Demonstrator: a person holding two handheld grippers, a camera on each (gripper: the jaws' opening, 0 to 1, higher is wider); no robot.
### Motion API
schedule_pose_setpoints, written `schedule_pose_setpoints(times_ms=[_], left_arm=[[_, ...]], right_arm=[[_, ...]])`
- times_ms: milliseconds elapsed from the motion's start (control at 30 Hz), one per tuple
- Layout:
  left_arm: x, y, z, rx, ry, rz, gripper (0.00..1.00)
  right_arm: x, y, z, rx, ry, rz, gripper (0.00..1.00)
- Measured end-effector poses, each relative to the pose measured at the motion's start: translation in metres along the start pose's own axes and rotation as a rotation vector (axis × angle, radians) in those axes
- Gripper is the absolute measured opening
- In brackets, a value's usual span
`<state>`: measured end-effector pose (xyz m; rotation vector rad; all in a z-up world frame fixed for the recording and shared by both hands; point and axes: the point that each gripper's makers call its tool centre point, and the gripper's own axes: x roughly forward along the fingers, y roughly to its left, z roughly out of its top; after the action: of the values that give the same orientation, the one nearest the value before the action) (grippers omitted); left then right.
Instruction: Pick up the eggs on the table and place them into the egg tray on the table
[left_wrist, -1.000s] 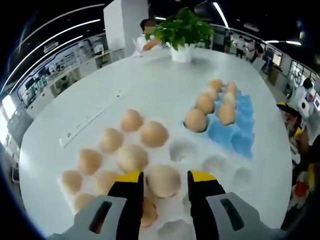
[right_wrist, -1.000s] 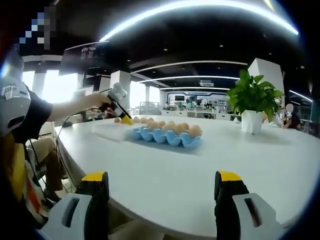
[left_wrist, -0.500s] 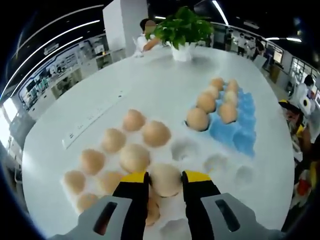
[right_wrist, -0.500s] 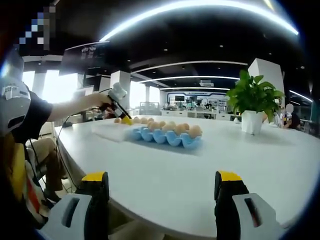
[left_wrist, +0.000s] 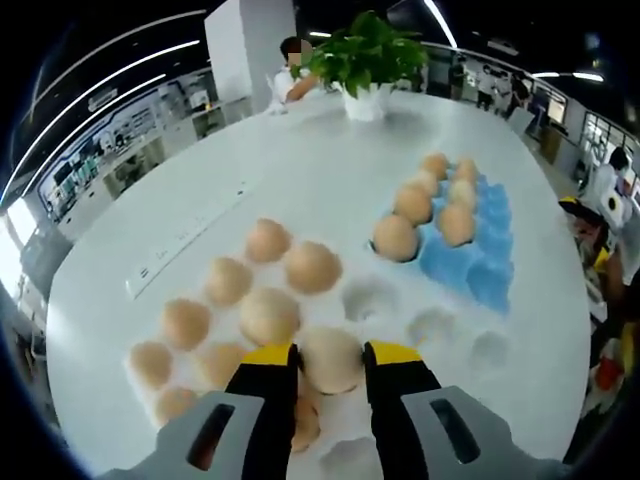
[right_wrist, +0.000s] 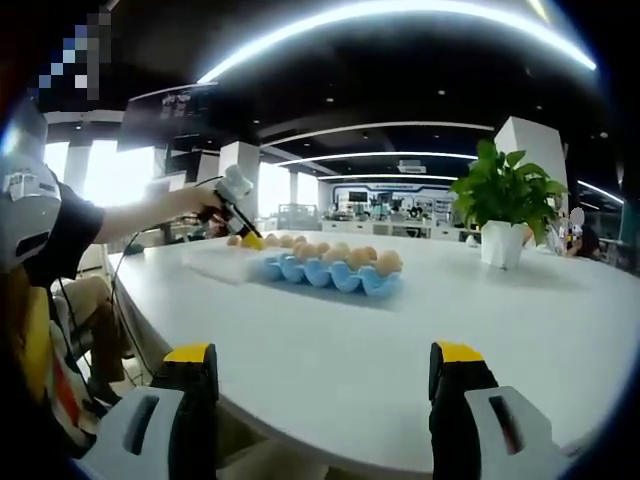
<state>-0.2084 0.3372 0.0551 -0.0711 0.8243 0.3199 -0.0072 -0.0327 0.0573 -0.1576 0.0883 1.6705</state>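
In the left gripper view, the left gripper (left_wrist: 331, 358) with yellow-tipped black jaws is closed snugly on a pale brown egg (left_wrist: 332, 358) sitting in the white moulded egg tray (left_wrist: 430, 326) at 6 o'clock, with more brown eggs (left_wrist: 268, 314) filling the tray's cups toward 9 and 10 o'clock. Beyond it, toward 1 o'clock on the round white table (left_wrist: 300, 170), the blue egg tray (left_wrist: 478, 262) holds six brown eggs, and a potted green plant in a white pot (left_wrist: 365, 60) stands at 12 o'clock. In the right gripper view, the right gripper (right_wrist: 325, 380) hangs wide open and empty at the table's near edge, the blue tray lying farther off at 12 o'clock.
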Motion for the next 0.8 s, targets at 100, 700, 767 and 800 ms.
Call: schedule_pose_setpoints(times_ms=[100,700,767,800], left_arm=[[0.0,0.0007,0.0001,0.0,-0.001,0.001,0.26],[-0.0013,0.0006,0.001,0.026,0.013,0.024,0.26],[-0.0018,0.0004,0.0015,0.031,0.015,0.027,0.26],[-0.0023,0.0006,0.0021,0.032,0.015,0.028,0.26]], right_arm=[[-0.0002,0.0001,0.0001,0.0,-0.001,0.0,0.91],[-0.0009,0.0006,0.0012,-0.001,-0.003,-0.003,0.91],[-0.0015,0.0005,0.0009,-0.002,-0.002,-0.004,0.91],[-0.0018,0.0005,0.0008,-0.002,-0.001,-0.004,0.91]])
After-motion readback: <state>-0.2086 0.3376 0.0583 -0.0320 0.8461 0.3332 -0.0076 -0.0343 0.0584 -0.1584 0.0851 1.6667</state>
